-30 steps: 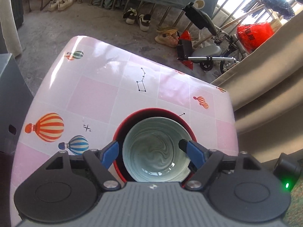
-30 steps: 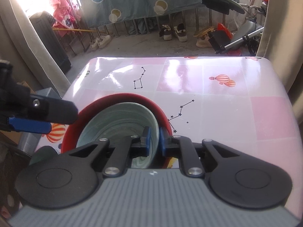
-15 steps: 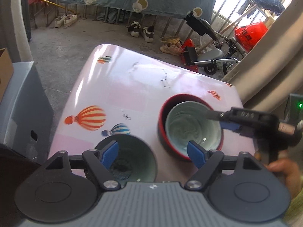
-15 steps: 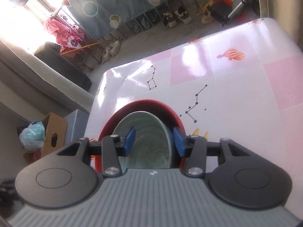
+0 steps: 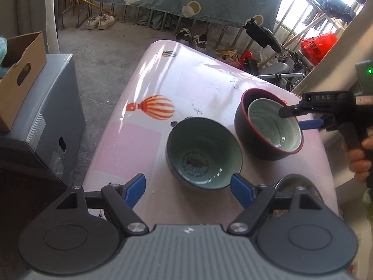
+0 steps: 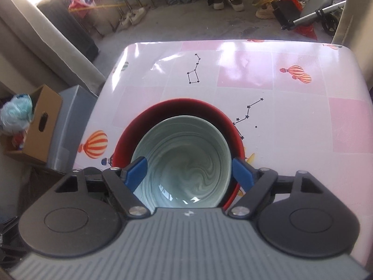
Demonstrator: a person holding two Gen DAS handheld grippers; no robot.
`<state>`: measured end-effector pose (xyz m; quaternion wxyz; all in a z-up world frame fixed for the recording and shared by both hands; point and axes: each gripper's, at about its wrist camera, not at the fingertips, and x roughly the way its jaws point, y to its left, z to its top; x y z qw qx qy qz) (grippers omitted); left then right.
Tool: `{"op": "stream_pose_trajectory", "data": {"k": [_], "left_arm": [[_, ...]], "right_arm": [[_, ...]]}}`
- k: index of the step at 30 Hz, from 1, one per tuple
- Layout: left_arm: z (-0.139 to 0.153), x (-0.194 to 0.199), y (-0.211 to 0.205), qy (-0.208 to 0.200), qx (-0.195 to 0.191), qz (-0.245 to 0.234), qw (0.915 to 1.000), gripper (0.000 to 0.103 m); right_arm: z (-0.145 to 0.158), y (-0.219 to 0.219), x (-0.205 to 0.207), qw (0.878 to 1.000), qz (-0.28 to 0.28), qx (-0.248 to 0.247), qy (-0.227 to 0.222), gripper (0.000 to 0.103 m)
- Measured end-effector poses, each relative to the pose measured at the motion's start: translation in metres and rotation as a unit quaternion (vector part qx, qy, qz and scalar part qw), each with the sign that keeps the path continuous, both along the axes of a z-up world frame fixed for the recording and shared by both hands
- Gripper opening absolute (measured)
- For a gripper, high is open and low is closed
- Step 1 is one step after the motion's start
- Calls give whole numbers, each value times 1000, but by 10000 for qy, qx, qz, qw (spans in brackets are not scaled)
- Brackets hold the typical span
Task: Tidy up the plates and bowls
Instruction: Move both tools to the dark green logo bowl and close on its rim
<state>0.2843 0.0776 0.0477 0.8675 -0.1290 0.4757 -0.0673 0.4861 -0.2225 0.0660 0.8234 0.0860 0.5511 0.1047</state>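
Two hand-held grippers in view, both with blue fingers spread wide and holding nothing. Landmark: the red bowl (image 5: 261, 140) on the pink worktop (image 5: 144, 144). A pale green swirl bowl (image 5: 274, 126) sits nested inside the red bowl. A dark bowl with a green inside (image 5: 204, 154) stands upright on the worktop just left of the red bowl, apart from it. The left hand-held gripper (image 5: 187, 190) is raised above the near worktop edge, tilted down, its fingers flanking the dark bowl's near rim without touching. The right hand-held gripper (image 5: 300, 119) reaches in from the right of the red bowl, fingers at the nested bowl's right rim; contact cannot be told. In its own view the right hand-held gripper (image 6: 187, 170) looks straight down into the swirl bowl (image 6: 181, 158), one finger on each side of it, inside the red bowl (image 6: 181, 105). The person's hand (image 5: 359, 156) grips its handle, right of the red bowl. A cardboard box (image 5: 21, 77) sits far left.
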Motion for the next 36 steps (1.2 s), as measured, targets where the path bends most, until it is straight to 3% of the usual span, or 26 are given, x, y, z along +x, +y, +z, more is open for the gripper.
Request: {"op": "stream_pose_trajectory", "data": {"k": [2, 4, 8, 10, 13, 16, 21, 23, 30, 33, 36], "left_arm": [[-2, -3, 5, -32, 21, 27, 10000, 81], [-2, -4, 8, -57, 52, 38, 10000, 81], [-3, -7, 8, -174, 59, 17, 9998, 81], [-4, -10, 9, -257, 110, 22, 9996, 81], [-5, -14, 10, -365, 194, 38, 9991, 81], [-9, -16, 13, -442, 290, 86, 9986, 81], [-11, -15, 15, -604, 488, 148, 9969, 80], [-11, -12, 15, -687, 487, 185, 9963, 79], [-15, 10, 12, -734, 498, 250, 9957, 68], [-20, 19, 5, -710, 566, 137, 9958, 62], [-27, 28, 0, -567, 640, 123, 9963, 46]], "right_arm": [[2, 5, 2, 9998, 73, -142, 85, 82], [8, 10, 4, 9992, 165, -357, 91, 90], [23, 15, 7, 9949, 382, -928, 42, 94], [36, 14, 4, 9946, 322, -985, -111, 94], [57, 12, -13, 9957, 154, -772, -491, 94], [73, 15, -48, 9949, 193, -248, -954, 94], [67, 31, -110, 9906, 214, 499, -1255, 93], [57, 38, -128, 9889, 166, 802, -1239, 88], [18, 64, -137, 9883, -38, 1186, -961, 45], [4, 81, -130, 9915, 10, 951, -891, 37], [-8, 94, -121, 9943, 67, 609, -874, 31]]}}
